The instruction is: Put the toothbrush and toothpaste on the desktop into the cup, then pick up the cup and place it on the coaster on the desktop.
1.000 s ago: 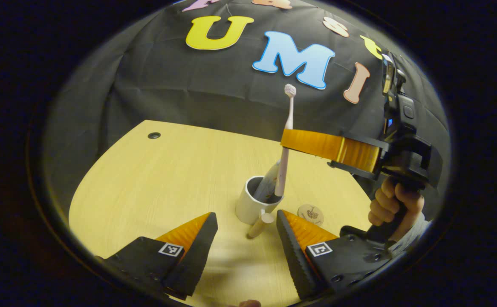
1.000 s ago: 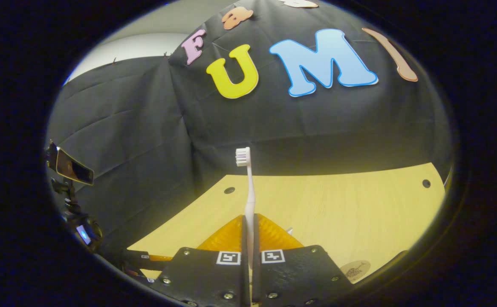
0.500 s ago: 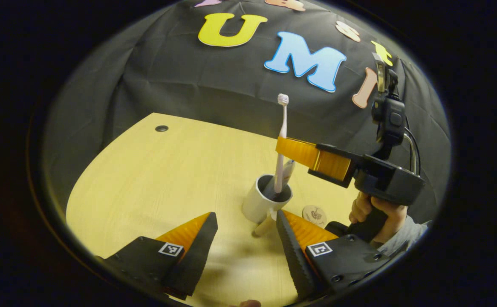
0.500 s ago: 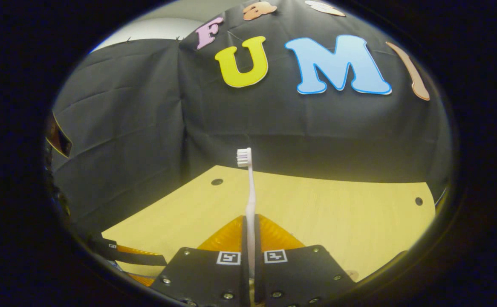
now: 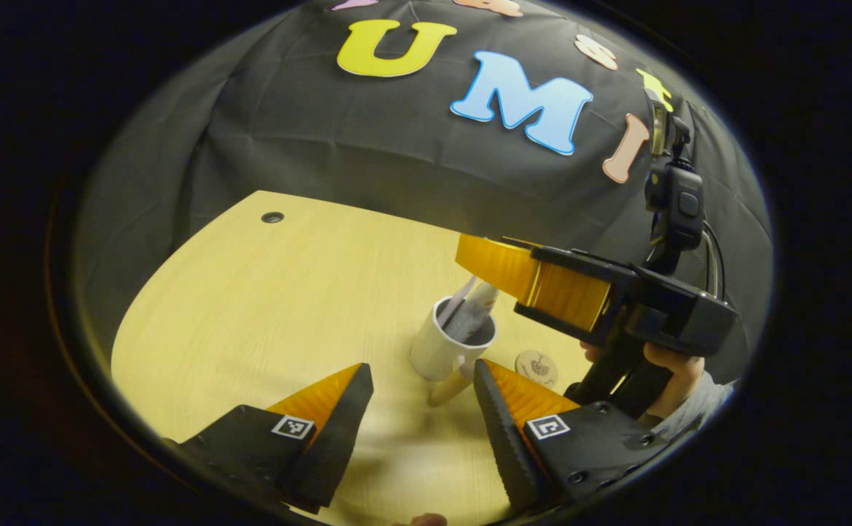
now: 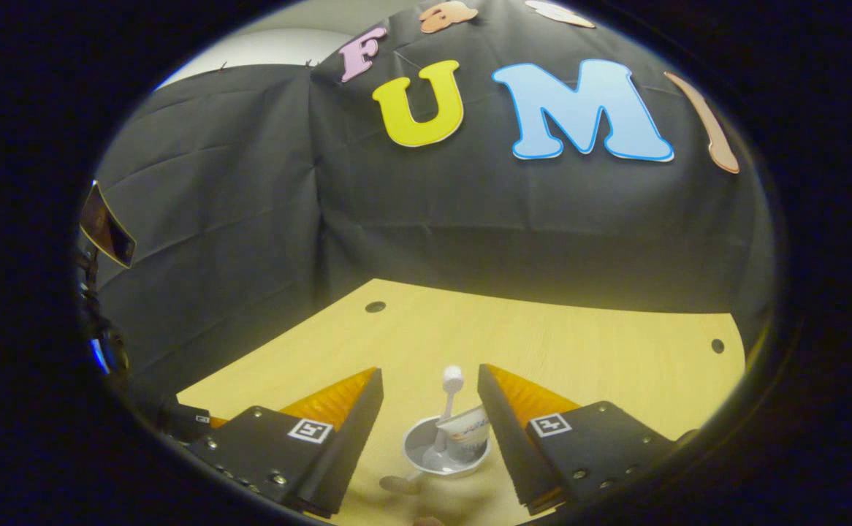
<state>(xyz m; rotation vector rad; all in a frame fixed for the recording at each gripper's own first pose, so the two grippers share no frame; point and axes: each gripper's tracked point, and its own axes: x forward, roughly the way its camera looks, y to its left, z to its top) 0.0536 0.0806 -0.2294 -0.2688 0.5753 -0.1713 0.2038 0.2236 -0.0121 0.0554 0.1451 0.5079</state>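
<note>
A white cup (image 5: 437, 349) with a wooden handle (image 5: 449, 386) stands on the light wooden desktop (image 5: 265, 307). The toothpaste tube (image 5: 480, 307) and the toothbrush (image 5: 459, 298) lean inside it. My left gripper (image 5: 421, 369) is open just in front of the cup, with the handle between its fingers. In the left gripper view, the right gripper (image 5: 503, 261) hovers over the cup's far rim. In the right gripper view, that gripper (image 6: 430, 371) is open directly above the cup (image 6: 442, 456). The toothbrush head (image 6: 452, 378) stands up between its fingers, untouched, beside the toothpaste (image 6: 468, 437).
A small round coaster (image 5: 536, 367) lies on the desktop just right of the cup. A hand (image 5: 678, 372) holds the right gripper's grip. Cable holes (image 5: 272, 217) mark the far desktop, which is bare on the left (image 5: 236, 329).
The right gripper came down over the cup and opened. The toothbrush it held upright now rests in the cup beside the toothpaste. The left gripper stayed open in place.
</note>
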